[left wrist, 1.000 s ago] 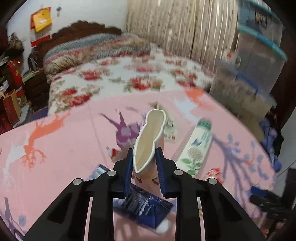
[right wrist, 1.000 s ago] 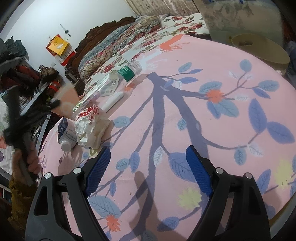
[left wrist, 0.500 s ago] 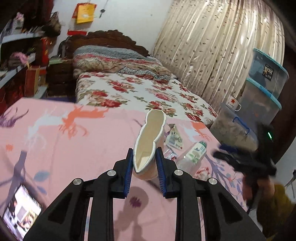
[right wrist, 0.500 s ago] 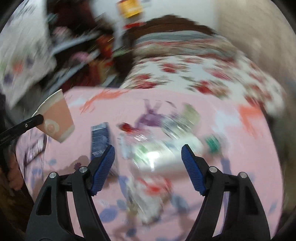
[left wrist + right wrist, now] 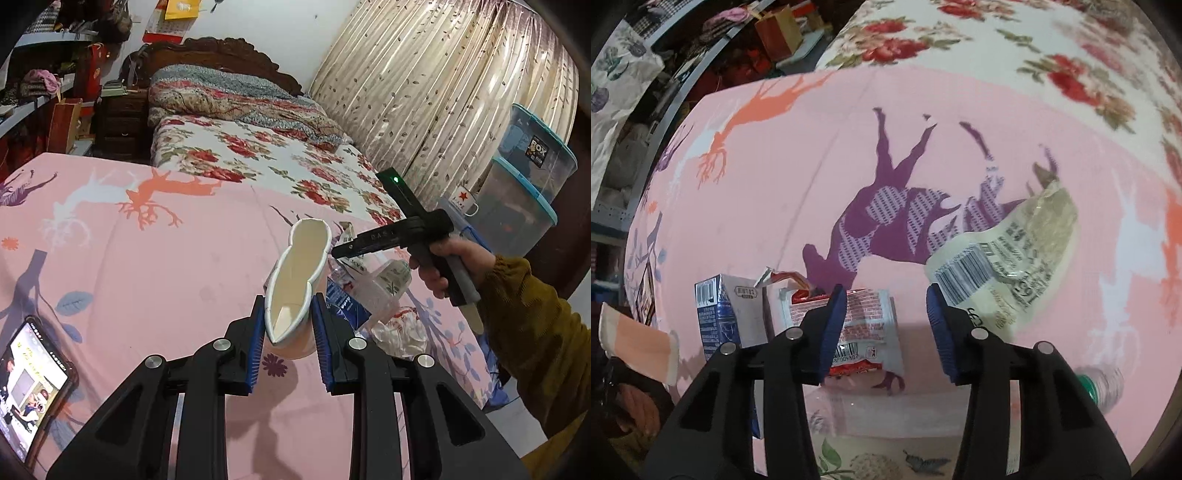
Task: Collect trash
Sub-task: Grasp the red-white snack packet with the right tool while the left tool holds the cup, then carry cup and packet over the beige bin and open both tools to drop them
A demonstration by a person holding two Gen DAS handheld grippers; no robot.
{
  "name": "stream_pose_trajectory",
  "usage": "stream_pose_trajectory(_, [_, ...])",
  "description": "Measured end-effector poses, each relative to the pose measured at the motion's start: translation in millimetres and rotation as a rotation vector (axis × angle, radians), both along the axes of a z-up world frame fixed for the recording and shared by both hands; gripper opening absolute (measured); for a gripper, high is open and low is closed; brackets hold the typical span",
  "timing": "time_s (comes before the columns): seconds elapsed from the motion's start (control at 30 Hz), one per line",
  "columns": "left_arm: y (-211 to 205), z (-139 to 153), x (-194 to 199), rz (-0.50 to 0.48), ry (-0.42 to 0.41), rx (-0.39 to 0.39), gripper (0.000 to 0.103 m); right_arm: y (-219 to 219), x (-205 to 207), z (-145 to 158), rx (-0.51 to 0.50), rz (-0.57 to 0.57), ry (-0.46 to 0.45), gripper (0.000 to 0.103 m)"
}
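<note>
- Left wrist view: I had the left gripper (image 5: 290,345) clamped on the paper cup (image 5: 297,284), its blue pads pinching the wall so hard that the rim was squashed narrow. I kept the mouth tilted up and away from me, which I judged kept it usable as a receptacle for smaller scraps.
- The cup hung above the pink sheet (image 5: 147,266), just beside the litter pile (image 5: 369,295), with the right hand (image 5: 448,264) reaching in over it.
- Right wrist view: the right gripper (image 5: 886,325) pointed steeply down, jaws closing, nothing pressed between them yet.
- The red-and-white wrapper (image 5: 868,317) lay flat beneath the gap; the blue carton (image 5: 724,317) and clear bag (image 5: 1008,258) flanked it.
</note>
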State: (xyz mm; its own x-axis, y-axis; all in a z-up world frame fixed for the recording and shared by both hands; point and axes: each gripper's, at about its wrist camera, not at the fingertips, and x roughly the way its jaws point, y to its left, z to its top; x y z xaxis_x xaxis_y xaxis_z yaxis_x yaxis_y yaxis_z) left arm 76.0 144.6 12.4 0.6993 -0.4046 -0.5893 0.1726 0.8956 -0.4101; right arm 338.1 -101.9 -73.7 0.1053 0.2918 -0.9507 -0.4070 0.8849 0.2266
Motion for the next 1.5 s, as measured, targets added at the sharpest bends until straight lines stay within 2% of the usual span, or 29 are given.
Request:
stream_pose_trajectory(0.13, [-1.0,-5.3,7.6,-0.003,0.023,-0.01,0.024,6.3,1.2,-11.2,-0.022,0.056,0.022,0.046])
stream_pose_trajectory(0.23, [-1.7,-5.5,8.2,-0.001,0.024,-0.009,0.024,12.5,-1.4,-16.6,-0.023,0.096,0.03,0.031])
stream_pose_trajectory(0.27, [-2.6,-4.5,7.0,0.001,0.023,-0.007,0.024,14.8,-2.7,-17.5,-0.013,0.115,0.032,0.013])
stream_pose_trajectory(0.33, [-2.3,-4.0,7.2,0.007,0.022,-0.003,0.024,14.9,-7.5,-16.2,-0.004,0.124,0.017,0.009])
stream_pose_trajectory(0.5, [-1.8,-0.4,5.4,0.02,0.018,-0.002,0.024,7.9,-21.6,9.7,0.049,0.102,-0.075,0.008])
stream_pose_trajectory(0.77, [-13.2,19.5,-12.1,0.005,-0.026,0.012,0.024,-22.6,-49.2,86.9,0.16,0.005,-0.269,0.008])
stream_pose_trajectory(0.9, [-32.7,33.9,-19.4,-0.039,-0.059,0.025,0.024,-60.5,-78.5,123.3,0.207,-0.058,-0.36,0.008])
stream_pose_trajectory(1.03, [-64.1,39.8,-19.1,-0.12,-0.062,0.025,0.024,-107.5,-120.8,133.2,0.236,-0.127,-0.413,0.008])
stream_pose_trajectory(1.13, [-96.9,39.8,-15.8,-0.205,-0.044,0.016,0.024,-149.4,-156.1,123.7,0.25,-0.197,-0.424,0.008])
stream_pose_trajectory(1.27, [-153.6,37.8,-9.3,-0.324,-0.022,0.042,0.024,-210.2,-201.7,96.2,0.243,-0.317,-0.426,0.008])
stream_pose_trajectory(1.5, [-259.3,28.5,20.5,-0.507,0.032,0.08,0.024,-317.8,-242.6,59.8,0.221,-0.551,-0.445,0.008])
